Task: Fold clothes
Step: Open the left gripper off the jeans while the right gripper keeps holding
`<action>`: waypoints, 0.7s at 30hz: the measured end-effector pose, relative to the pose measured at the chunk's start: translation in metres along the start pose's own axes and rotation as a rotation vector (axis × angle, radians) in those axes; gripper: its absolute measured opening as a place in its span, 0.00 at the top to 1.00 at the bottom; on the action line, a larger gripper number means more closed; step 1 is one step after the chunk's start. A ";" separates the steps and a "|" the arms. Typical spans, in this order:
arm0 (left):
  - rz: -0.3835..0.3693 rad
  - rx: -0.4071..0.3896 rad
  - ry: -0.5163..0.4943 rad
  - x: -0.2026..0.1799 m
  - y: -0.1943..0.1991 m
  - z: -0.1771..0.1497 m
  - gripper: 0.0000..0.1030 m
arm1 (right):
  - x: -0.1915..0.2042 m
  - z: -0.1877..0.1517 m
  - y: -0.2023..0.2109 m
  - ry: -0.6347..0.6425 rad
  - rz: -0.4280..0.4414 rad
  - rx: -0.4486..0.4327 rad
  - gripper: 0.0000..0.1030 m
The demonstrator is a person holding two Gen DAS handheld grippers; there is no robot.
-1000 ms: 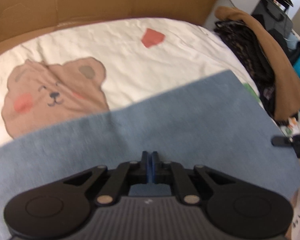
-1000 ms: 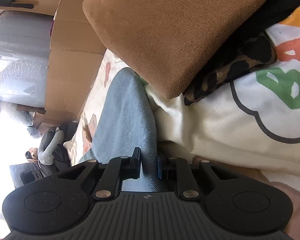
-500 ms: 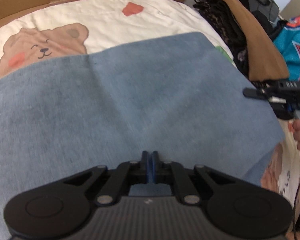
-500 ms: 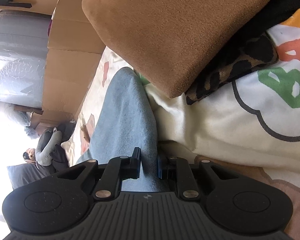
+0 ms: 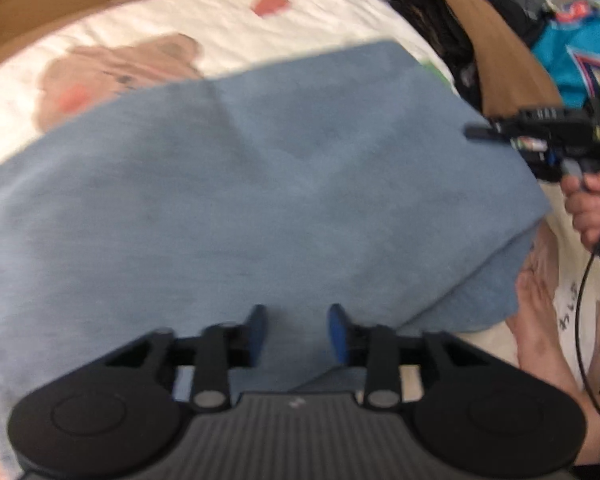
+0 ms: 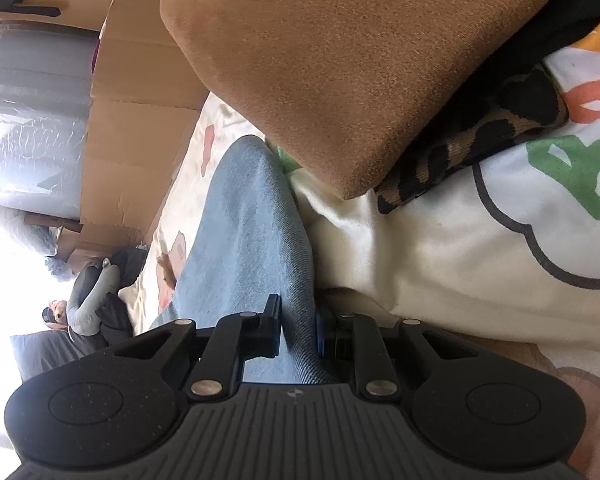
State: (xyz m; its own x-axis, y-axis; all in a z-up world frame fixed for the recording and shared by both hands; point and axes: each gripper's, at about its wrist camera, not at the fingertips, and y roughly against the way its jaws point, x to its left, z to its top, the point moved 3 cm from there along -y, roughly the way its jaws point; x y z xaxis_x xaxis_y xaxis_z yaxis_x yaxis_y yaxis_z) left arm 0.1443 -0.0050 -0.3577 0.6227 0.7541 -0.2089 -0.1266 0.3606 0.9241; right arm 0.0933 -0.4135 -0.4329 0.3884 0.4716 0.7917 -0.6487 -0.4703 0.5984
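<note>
Two wrist views, neither taking in all of the cream bedsheet printed with brown bears and coloured letters (image 5: 228,20); cut off at every edge, far side backed by brown cardboard sheets (image 6: 140,120). Spread over most of the sheet's middle: a flat light-blue denim-like garment (image 5: 260,200), folded double, long axis running from the sheet's left side to its right side, lower layer poking out at the near right corner; left end lost past the picture edge, whole left view smeared by motion. Along the sheet's right edge, a heap of other clothes: a tan suede-like folded piece (image 6: 360,72) on top of a black-and-brown leopard-patterned knit (image 6: 460,152), both cropped; beyond, a teal printed jersey (image 5: 572,64), hard to make out.

Left gripper (image 5: 296,332) tipped steeply down over the garment's near edge, blue-padded jaws just opened to a moderate gap, nothing pinched, cloth lying beneath them. Right gripper (image 6: 298,330) angled down at the garment's right edge, jaws nearly closed and clamped on a raised fold of the blue cloth; seen from the left view (image 5: 480,133) as a black body reaching in from the right, gripped by a hand (image 5: 592,208) with a black cable trailing down.
</note>
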 end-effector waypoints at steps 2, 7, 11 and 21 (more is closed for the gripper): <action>0.039 -0.021 0.011 0.016 0.013 -0.002 0.56 | 0.002 0.001 0.001 0.013 -0.012 0.005 0.85; 0.123 -0.096 0.124 0.063 0.040 -0.008 0.37 | 0.007 0.000 0.003 0.018 -0.026 -0.003 0.91; 0.194 -0.196 0.293 0.095 0.049 -0.022 0.36 | 0.020 -0.002 0.009 0.044 -0.044 -0.011 0.93; 0.184 -0.243 0.508 0.139 0.063 -0.043 0.30 | 0.100 -0.010 0.023 0.271 -0.116 -0.012 0.94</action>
State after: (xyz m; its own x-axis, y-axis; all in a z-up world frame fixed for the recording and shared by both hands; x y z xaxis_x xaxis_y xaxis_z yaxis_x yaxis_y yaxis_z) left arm 0.1892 0.1461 -0.3426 0.1338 0.9629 -0.2342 -0.4081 0.2689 0.8724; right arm 0.1111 -0.3694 -0.3413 0.2724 0.7045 0.6554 -0.6183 -0.3938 0.6802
